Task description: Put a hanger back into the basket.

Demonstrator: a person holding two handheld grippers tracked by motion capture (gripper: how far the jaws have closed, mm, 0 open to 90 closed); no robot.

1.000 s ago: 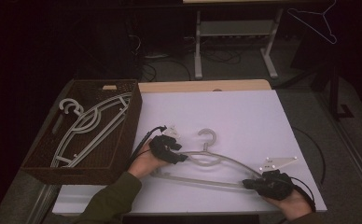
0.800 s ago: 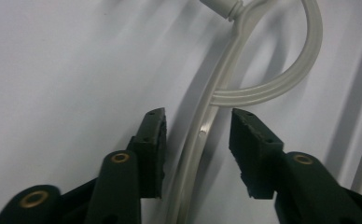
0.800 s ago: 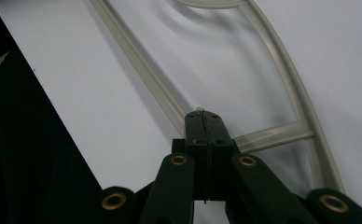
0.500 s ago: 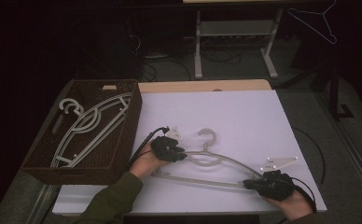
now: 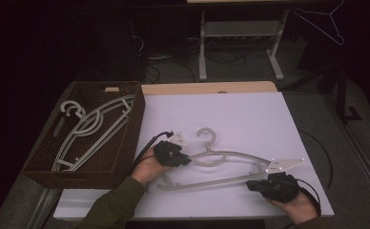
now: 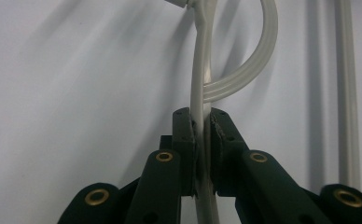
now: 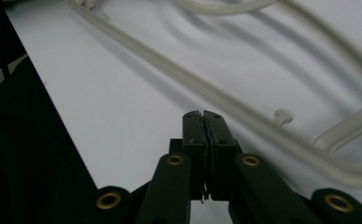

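- The pale hanger lies flat on the white tabletop, its hook pointing away from me, just right of the brown basket.
- In the left gripper view, the hanger's thin arm runs straight up between my jaws; a curved ribbed piece branches off just past the tips.
- My left gripper is clamped on the hanger at its left shoulder, on the side nearest the basket. The jaws press the plastic from both sides, touching it, no gap visible.
- My left hand sits behind that gripper, between hanger and basket; green sleeve comes in from the near edge.
- My right gripper rests at the hanger's far right end, well away from the basket, near the tabletop's front edge.
- In the right gripper view, my right jaws are pressed together tip to tip with nothing between them. They sit on bare tabletop just beside the hanger's lower bar, not touching it.
- A small peg on that bar shows just beyond the right jaw tips.
- My right hand holds the gripper from the near side; its cable loops round the wrist.
- Inside the basket: other pale hangers, stacked on a slant, hooks toward the far left corner.
- Beyond the tabletop, away from the basket: a white metal stand on a dark floor.
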